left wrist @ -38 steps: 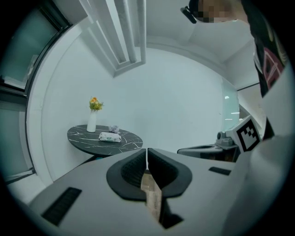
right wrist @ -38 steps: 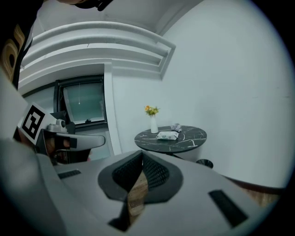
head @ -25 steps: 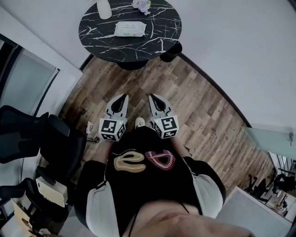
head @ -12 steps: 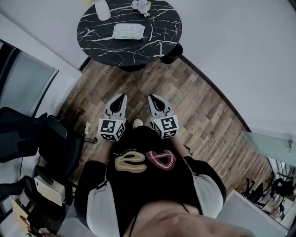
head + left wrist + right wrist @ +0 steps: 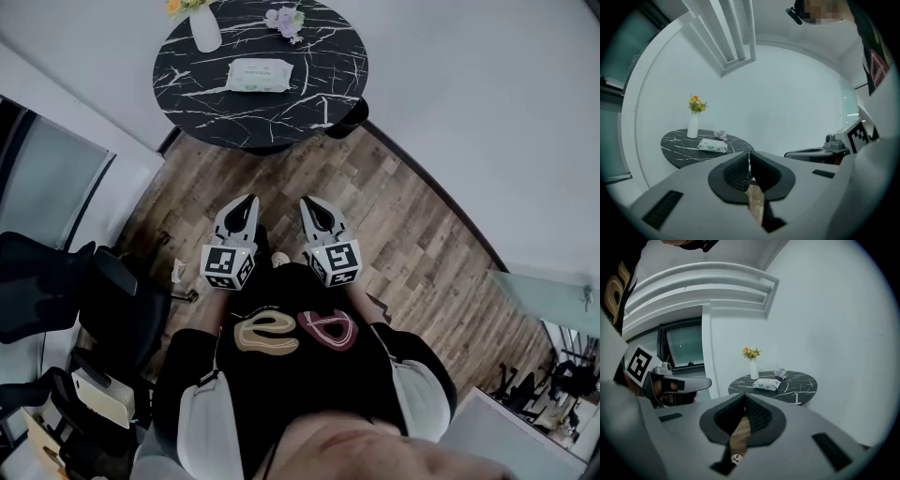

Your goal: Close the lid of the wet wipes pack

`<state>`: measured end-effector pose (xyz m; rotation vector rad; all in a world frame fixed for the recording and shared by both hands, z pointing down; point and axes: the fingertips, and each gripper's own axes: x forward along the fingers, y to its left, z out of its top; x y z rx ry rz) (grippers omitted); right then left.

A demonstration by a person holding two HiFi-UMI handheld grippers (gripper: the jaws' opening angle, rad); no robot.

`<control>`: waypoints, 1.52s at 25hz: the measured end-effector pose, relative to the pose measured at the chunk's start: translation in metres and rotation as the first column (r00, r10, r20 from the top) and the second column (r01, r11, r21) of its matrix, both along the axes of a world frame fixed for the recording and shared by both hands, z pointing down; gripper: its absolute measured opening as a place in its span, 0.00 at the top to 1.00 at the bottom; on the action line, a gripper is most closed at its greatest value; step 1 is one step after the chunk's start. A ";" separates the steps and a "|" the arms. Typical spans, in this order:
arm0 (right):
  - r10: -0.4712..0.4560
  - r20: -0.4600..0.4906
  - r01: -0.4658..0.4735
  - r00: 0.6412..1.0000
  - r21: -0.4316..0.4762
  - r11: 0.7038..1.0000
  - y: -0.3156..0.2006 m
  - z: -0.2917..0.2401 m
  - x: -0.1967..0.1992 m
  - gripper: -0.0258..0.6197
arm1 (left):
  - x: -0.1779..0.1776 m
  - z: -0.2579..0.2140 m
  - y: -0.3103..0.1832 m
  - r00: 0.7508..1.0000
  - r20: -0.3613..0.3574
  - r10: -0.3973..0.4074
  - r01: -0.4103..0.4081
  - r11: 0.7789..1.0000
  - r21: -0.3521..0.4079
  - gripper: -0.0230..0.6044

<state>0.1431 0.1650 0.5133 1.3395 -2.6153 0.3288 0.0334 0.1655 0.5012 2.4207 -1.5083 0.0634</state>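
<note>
Held side by side over brown plank floor, jaws shut on nothing: left hand-held gripper, right hand-held gripper. Well apart at twelve o'clock, on round black marble bench: flat white-and-green wet wipes pack.

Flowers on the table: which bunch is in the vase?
The yellow-orange bunch, standing tall in the white vase. The purple bunch sits low on the tabletop, near the wipes pack.
</note>
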 end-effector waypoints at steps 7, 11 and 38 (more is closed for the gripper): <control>0.011 -0.019 -0.011 1.000 0.001 1.000 -0.044 -0.003 -0.014 0.94 | -0.011 -0.007 -0.048 1.000 -0.002 0.028 -0.028 0.999 0.019 0.93; 0.024 -0.013 -0.024 1.000 0.009 1.000 -0.073 -0.010 -0.027 0.94 | -0.026 -0.007 -0.076 0.999 0.003 0.039 -0.039 0.999 0.009 0.93; 0.171 -0.086 -0.175 0.981 -0.034 0.984 -0.206 0.008 -0.127 0.94 | -0.128 0.006 -0.221 0.977 -0.005 0.211 -0.211 0.977 -0.015 0.93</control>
